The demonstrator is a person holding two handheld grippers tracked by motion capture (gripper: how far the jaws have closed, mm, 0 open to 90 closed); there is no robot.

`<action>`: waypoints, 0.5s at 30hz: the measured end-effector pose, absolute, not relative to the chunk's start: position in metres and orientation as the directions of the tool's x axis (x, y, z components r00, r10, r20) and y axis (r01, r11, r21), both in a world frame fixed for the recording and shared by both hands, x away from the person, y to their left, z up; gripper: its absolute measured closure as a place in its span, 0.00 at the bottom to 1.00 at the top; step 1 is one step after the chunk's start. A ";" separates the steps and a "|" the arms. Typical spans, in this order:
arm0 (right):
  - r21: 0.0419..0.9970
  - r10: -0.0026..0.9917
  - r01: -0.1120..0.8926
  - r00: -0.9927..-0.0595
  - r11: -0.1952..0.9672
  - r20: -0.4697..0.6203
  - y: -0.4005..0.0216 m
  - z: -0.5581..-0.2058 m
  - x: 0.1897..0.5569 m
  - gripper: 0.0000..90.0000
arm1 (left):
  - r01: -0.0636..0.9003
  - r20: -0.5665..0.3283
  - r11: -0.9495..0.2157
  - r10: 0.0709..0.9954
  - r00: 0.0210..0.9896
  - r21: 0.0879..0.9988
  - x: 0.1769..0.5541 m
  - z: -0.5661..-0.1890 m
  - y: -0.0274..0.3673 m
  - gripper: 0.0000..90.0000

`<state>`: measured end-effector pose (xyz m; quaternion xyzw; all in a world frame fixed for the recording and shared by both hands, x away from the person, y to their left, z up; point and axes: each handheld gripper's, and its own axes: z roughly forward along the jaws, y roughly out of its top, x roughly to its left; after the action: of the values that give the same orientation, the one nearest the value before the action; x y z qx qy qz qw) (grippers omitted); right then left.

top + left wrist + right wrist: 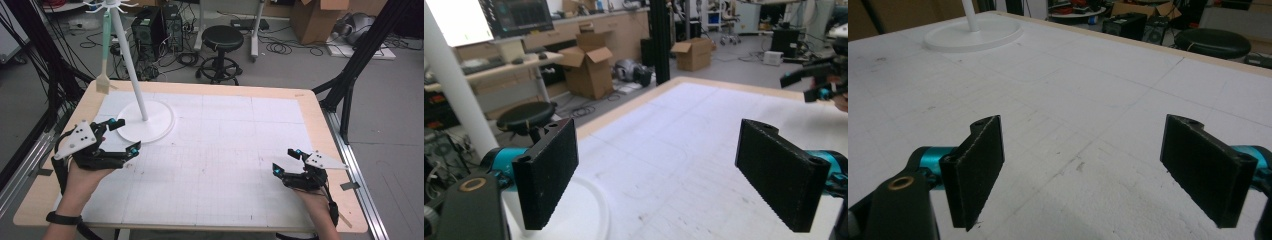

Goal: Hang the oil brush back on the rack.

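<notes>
**Both grippers empty, spatula waiting on the rack**

Left gripper (121,136) sits jaws wide beside the white stand (146,122); right gripper (287,161) rests spread wide, well apart, on the tabletop (225,145). The green-handled spatula (104,55) hangs from the hooks up top. Best approach, I'd say: lift the left one, square to the handle, close gently, lift clear.

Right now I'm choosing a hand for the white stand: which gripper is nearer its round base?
Left. The left gripper sits right beside the stand's round base, at its near-left edge. The right gripper is far across the table, toward the right edge.
</notes>
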<state>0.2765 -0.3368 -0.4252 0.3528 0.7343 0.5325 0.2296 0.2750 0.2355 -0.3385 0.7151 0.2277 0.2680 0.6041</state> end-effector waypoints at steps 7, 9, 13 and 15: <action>0.942 0.765 0.277 -0.644 0.188 0.037 -0.340 -0.427 0.274 0.19 | 0.023 0.101 -0.190 0.617 0.780 0.981 0.275 -0.362 0.221 0.20; 0.941 0.767 0.281 -0.641 0.188 0.038 -0.341 -0.428 0.272 0.19 | 0.047 0.088 -0.203 0.606 0.791 0.978 0.277 -0.374 0.215 0.20; 0.941 0.769 0.280 -0.639 0.188 0.037 -0.343 -0.428 0.271 0.19 | 0.052 0.089 -0.214 0.596 0.798 0.975 0.276 -0.384 0.210 0.20; 0.939 0.769 0.284 -0.638 0.192 0.036 -0.343 -0.428 0.270 0.19 | 0.048 0.098 -0.226 0.593 0.799 0.973 0.275 -0.389 0.207 0.20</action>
<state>0.2698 -0.3430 -0.4283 0.3575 0.7367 0.5257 0.2306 0.2751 0.2067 -0.3888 0.7474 0.2145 0.2332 0.5840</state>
